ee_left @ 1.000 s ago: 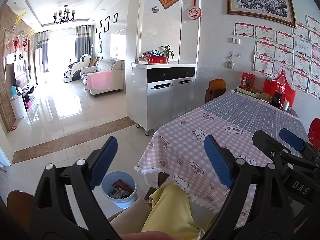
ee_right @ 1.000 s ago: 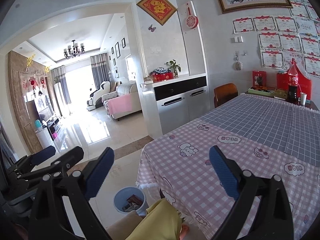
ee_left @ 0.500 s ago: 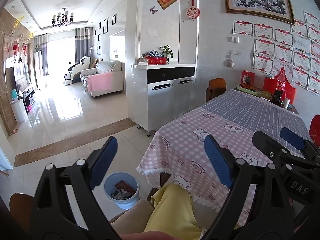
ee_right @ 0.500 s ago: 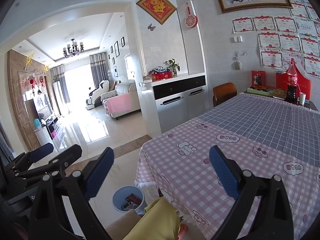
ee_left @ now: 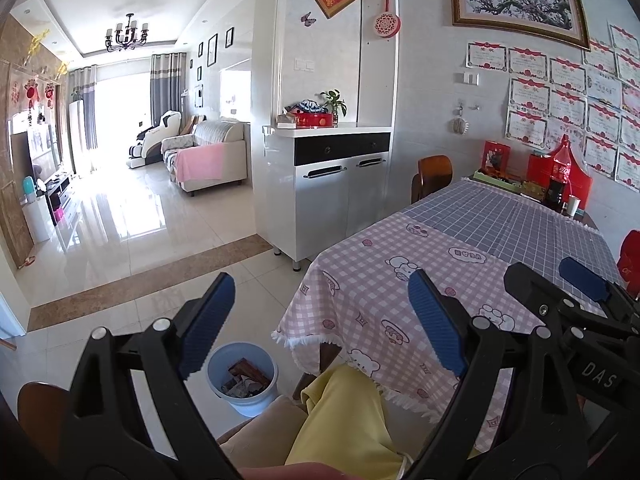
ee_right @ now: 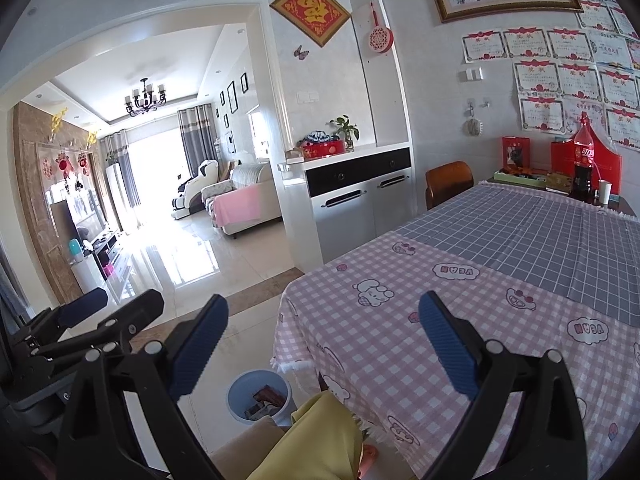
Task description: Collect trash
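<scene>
Left hand-held gripper (ee_left: 320, 320): jaws spread wide, nothing between the blue pads (ee_left: 434, 322), hanging over the near corner of the surface (ee_left: 404, 280) and the tiled floor (ee_left: 160, 248). Right hand-held gripper (ee_right: 322, 338): likewise wide apart and holding nothing, poised above the pink checked cloth (ee_right: 384, 320) near its fringed edge. Each visible at the margin of the other's view, side by side, close together.

Blue trash bin (ee_left: 256, 402) on the floor just beside the corner of the surface, below and between the left jaws; upright, partly filled with scraps, including a reddish-brown piece and some crumpled paper. Same bin (ee_right: 240, 400) low in the right view, near the cloth's hanging fringe.

Pink cloth on the near half of the surface, grey-blue checked cloth (ee_right: 540, 236) on the far half. At the far end against the wall: cola bottle (ee_right: 583, 160), white cup (ee_right: 604, 192), red boxes and a shallow tray. Wooden chair (ee_right: 448, 182) pushed in at the far left side. Person's leg in yellow fabric (ee_left: 344, 420) at the bottom edge, over a beige cushion (ee_left: 256, 432). White cabinet (ee_left: 332, 192) beyond, with a red tin and a small plant on top.
</scene>
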Available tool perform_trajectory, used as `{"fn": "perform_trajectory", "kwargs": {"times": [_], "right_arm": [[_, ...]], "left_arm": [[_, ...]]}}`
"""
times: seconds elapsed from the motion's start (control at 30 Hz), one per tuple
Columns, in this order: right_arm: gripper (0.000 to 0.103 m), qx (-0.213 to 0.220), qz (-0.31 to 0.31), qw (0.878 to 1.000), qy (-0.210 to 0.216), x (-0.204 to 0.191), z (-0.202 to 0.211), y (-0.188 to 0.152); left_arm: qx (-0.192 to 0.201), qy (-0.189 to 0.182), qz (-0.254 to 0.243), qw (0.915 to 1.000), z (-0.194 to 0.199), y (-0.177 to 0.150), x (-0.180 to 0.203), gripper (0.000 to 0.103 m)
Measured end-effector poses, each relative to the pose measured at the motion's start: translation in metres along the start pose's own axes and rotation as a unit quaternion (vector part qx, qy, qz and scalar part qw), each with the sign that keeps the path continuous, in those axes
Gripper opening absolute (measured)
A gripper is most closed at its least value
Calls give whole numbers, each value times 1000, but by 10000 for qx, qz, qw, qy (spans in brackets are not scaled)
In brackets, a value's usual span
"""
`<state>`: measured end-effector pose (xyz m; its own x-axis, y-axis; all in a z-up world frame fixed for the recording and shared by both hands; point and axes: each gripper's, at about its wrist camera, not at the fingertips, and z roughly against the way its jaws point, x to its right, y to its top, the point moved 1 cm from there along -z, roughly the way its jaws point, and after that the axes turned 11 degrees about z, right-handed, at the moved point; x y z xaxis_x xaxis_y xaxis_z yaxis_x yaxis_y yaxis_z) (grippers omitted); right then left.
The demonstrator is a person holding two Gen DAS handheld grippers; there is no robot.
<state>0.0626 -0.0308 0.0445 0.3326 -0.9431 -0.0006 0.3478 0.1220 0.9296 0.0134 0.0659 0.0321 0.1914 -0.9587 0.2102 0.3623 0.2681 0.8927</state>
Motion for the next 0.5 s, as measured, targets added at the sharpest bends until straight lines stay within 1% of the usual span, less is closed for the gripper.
{"fn": "perform_trajectory", "kwargs": {"times": [0.5], "right_arm": [[95, -21, -16, 10000, 3, 1, 3, 0]], "left_arm": [[27, 25, -16, 10000, 5, -2, -1, 87]]}}
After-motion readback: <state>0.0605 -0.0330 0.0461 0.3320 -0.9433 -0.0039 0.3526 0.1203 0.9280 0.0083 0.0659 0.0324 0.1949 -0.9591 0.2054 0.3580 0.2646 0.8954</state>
